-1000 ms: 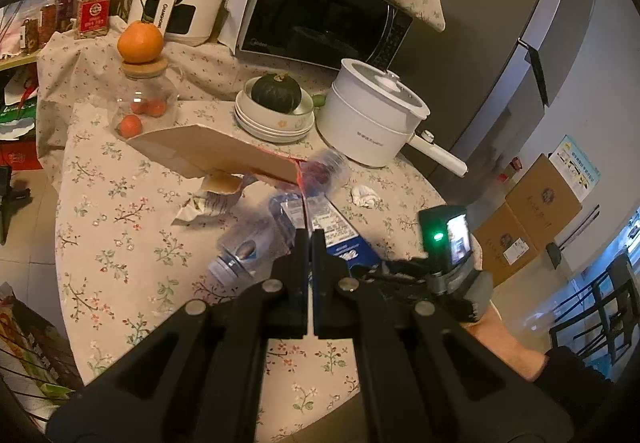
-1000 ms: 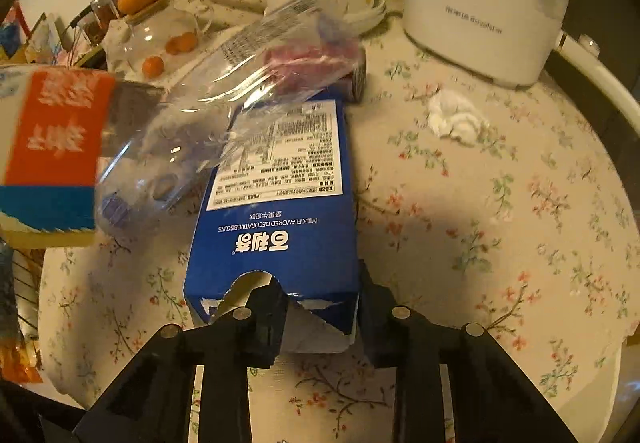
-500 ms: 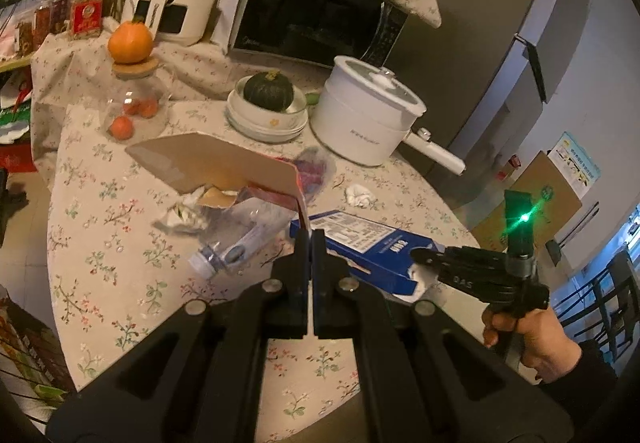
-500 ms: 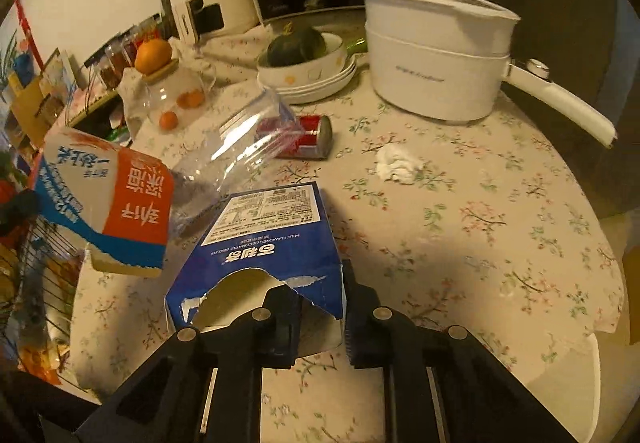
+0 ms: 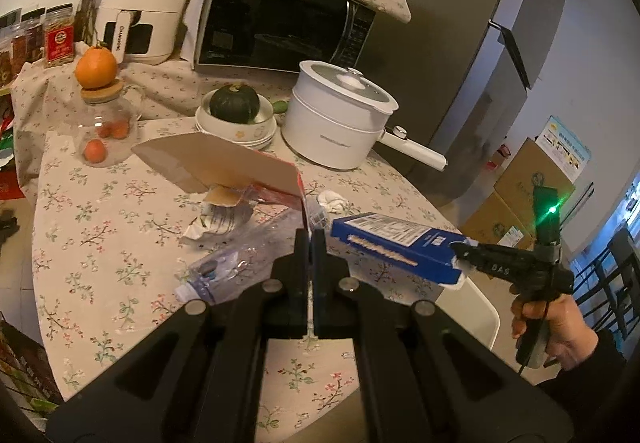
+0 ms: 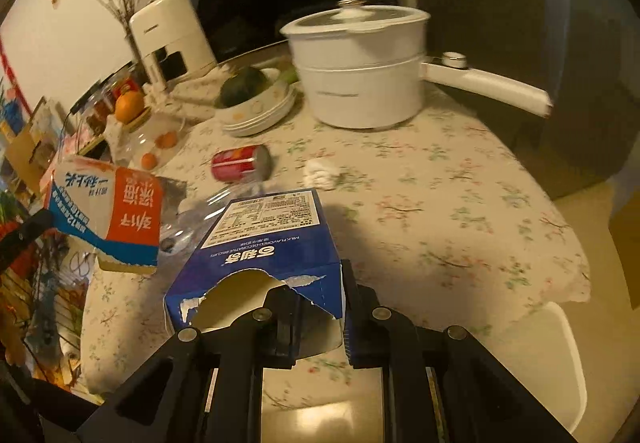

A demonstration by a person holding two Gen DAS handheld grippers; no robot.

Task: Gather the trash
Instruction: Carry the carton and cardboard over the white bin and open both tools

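My left gripper [image 5: 310, 239] is shut on the red edge of a flattened milk carton [image 5: 216, 163], held above the table; the right wrist view shows its red, white and blue print [image 6: 108, 211]. My right gripper [image 6: 320, 299] is shut on the torn wall of a blue biscuit box [image 6: 272, 235], lifted off the cloth. The left wrist view shows that box [image 5: 392, 243] hanging from the right gripper [image 5: 460, 261] in a person's hand. A clear plastic bottle [image 5: 240, 263], a crumpled wrapper [image 5: 216, 219], a white tissue [image 6: 320, 173] and a red can [image 6: 240, 163] lie on the table.
A white lidded pot [image 5: 340, 123] with a long handle, stacked bowls holding a green squash [image 5: 234, 103] and a glass jar [image 5: 104, 131] topped by an orange stand behind. Microwave [image 5: 280, 15], air fryer and fridge behind them. A white chair seat [image 6: 560, 363] at the table edge.
The right gripper has closed on the blue box and raised it off the table, up and away from the bottle. The left gripper, still holding the carton, has shifted slightly.
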